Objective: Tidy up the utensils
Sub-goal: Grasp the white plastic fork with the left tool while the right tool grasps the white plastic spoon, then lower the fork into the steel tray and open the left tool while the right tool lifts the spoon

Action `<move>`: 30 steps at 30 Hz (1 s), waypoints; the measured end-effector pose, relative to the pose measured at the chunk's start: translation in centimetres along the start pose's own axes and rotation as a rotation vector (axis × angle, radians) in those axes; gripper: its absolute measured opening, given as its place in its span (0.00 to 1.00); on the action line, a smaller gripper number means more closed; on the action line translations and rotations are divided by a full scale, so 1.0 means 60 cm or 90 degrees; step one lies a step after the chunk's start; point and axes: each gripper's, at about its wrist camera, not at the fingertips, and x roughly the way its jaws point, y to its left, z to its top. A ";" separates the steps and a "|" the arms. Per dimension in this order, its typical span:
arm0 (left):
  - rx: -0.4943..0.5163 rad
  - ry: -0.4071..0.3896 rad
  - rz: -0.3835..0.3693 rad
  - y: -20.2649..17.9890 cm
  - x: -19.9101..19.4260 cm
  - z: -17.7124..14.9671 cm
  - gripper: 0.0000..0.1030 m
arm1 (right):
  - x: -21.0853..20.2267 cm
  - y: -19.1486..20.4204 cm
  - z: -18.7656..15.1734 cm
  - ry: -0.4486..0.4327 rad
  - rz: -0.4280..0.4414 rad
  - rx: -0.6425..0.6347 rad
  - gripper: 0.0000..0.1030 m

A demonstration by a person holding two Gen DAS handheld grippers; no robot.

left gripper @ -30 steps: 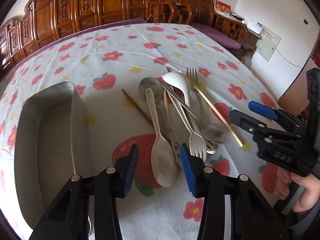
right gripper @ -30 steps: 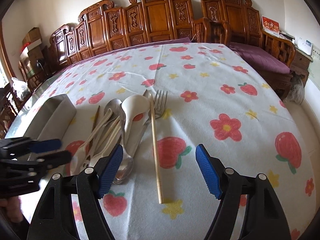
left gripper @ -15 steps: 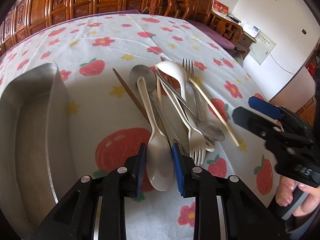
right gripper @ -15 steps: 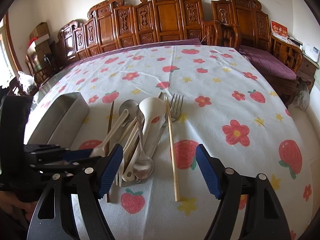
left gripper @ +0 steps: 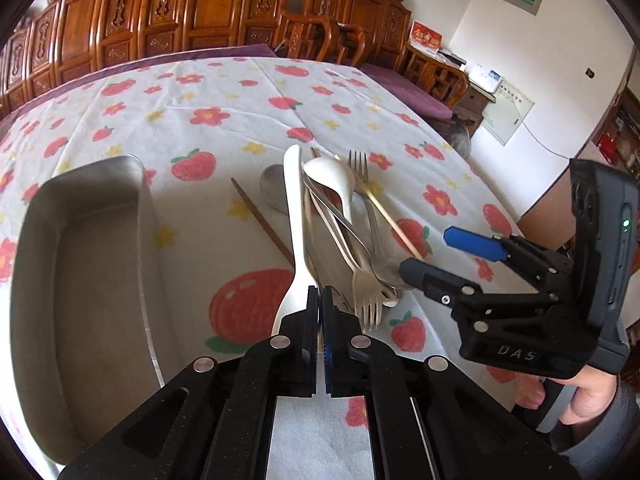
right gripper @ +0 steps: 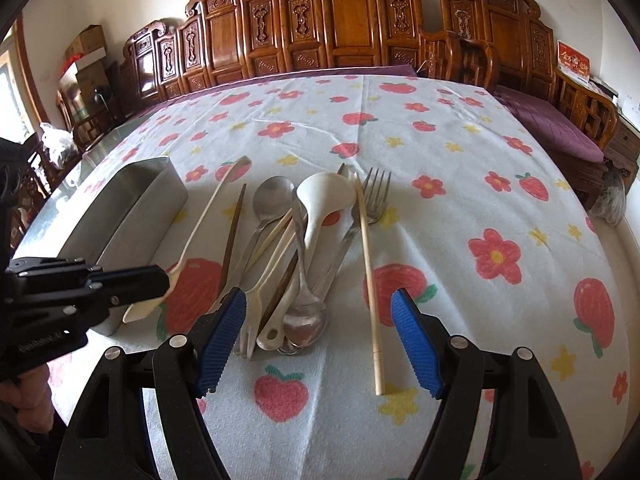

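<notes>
In the left wrist view, our left gripper (left gripper: 320, 300) is clamped on the bowl of the white plastic spoon (left gripper: 294, 220), whose handle runs straight away from the fingers, toward the far side of the table. The steel tray (left gripper: 144, 216) lies just to its left; the utensil pile (left gripper: 352, 236) lies to its right, with a dark chopstick (left gripper: 262, 220) between.

In the right wrist view, our right gripper (right gripper: 318, 332) hovers with fingers wide apart over the pile (right gripper: 296, 248). A pale chopstick (right gripper: 370, 276) lies lengthwise between them. The held spoon (right gripper: 200, 232) slants above the cloth beside the tray (right gripper: 120, 216).
</notes>
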 end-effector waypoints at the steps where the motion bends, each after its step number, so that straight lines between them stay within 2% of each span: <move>1: -0.001 -0.005 0.000 0.001 -0.007 0.002 0.01 | 0.001 0.003 0.001 0.001 0.011 0.000 0.72; 3: -0.003 -0.016 0.001 0.006 -0.021 0.006 0.01 | 0.004 0.011 0.002 0.005 0.025 -0.007 0.65; 5: -0.005 -0.030 0.008 0.012 -0.038 0.011 0.01 | 0.008 0.021 0.001 0.011 0.047 -0.011 0.51; 6: -0.006 -0.035 0.011 0.014 -0.045 0.012 0.01 | 0.011 0.025 0.000 0.013 0.056 -0.013 0.49; 8: -0.004 -0.043 0.019 0.019 -0.056 0.013 0.01 | 0.019 0.034 0.000 0.021 0.065 -0.019 0.36; 10: -0.001 -0.049 0.027 0.021 -0.065 0.014 0.01 | 0.020 0.043 0.002 0.020 0.081 -0.022 0.31; 19: -0.007 -0.060 0.029 0.032 -0.080 0.015 0.01 | 0.051 0.055 -0.007 0.067 0.070 -0.034 0.31; 25: -0.007 -0.062 0.030 0.032 -0.085 0.015 0.01 | 0.058 0.069 -0.006 0.066 0.071 -0.051 0.25; 26: -0.007 -0.064 0.029 0.033 -0.088 0.015 0.01 | 0.055 0.071 -0.006 0.062 0.075 -0.052 0.21; 28: -0.007 -0.066 0.030 0.034 -0.092 0.017 0.01 | 0.047 0.073 -0.005 0.055 0.085 -0.052 0.07; 30: -0.008 -0.070 0.032 0.037 -0.097 0.018 0.01 | 0.043 0.075 -0.005 0.052 0.095 -0.050 0.06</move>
